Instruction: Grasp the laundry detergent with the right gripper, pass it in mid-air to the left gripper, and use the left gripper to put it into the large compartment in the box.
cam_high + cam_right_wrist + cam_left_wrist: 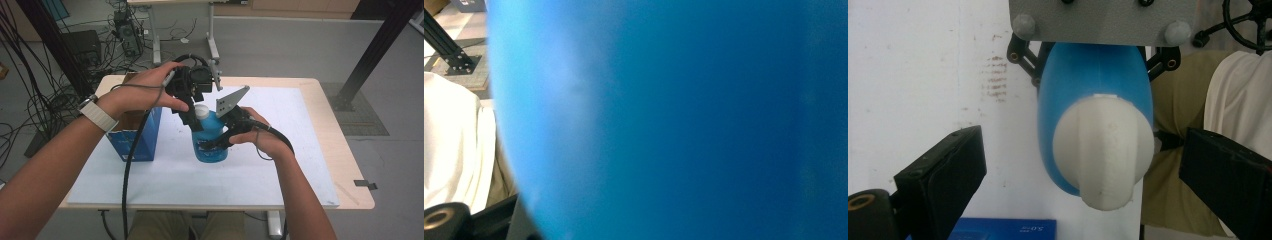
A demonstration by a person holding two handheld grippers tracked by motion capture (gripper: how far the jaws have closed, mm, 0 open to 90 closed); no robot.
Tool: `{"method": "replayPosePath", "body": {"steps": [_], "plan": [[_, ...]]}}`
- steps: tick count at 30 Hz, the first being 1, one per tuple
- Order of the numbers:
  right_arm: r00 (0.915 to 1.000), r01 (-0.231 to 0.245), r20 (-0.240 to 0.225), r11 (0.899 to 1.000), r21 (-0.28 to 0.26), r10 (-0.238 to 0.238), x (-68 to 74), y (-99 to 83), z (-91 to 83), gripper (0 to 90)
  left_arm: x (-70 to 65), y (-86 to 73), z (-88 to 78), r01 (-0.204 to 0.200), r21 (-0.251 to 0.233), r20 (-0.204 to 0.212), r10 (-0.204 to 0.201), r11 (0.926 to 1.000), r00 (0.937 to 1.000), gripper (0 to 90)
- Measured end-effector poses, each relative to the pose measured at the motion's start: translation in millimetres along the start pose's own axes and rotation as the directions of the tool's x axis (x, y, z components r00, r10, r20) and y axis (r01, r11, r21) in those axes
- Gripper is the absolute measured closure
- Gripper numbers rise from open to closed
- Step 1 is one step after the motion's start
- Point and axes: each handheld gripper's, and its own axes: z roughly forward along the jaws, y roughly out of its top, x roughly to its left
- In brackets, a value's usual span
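Blue bottle (210, 140) stands on the tabletop (280, 165), clamped by the right gripper (225, 140). Left gripper (1083, 165), fingers wide, straddles the white cap (1103, 150); next, probably close and twist.

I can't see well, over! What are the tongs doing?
Right tongs shut on blue bottle. Left tongs open around white cap. Nothing in the way.

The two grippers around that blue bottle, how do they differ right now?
The right gripper is shut on the blue bottle, clamping its body from the side; the left gripper is open, its jaws standing apart on either side of the white cap without touching it. The right gripper sits low by the table; the left gripper comes from above. Both are hand-held and aimed at the same bottle.
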Motion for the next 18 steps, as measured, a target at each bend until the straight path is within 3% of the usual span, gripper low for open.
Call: {"method": "replayPosePath", "body": {"steps": [18], "plan": [[1.0, -0.004, 0.001, 1.0, 0.005, 0.004, 0.8, -0.4, -0.4, 43.6, -1.2, -0.4, 0.0, 0.002, 0.001, -0.005, -0.002, 1.0, 1.0, 6.5]]}}
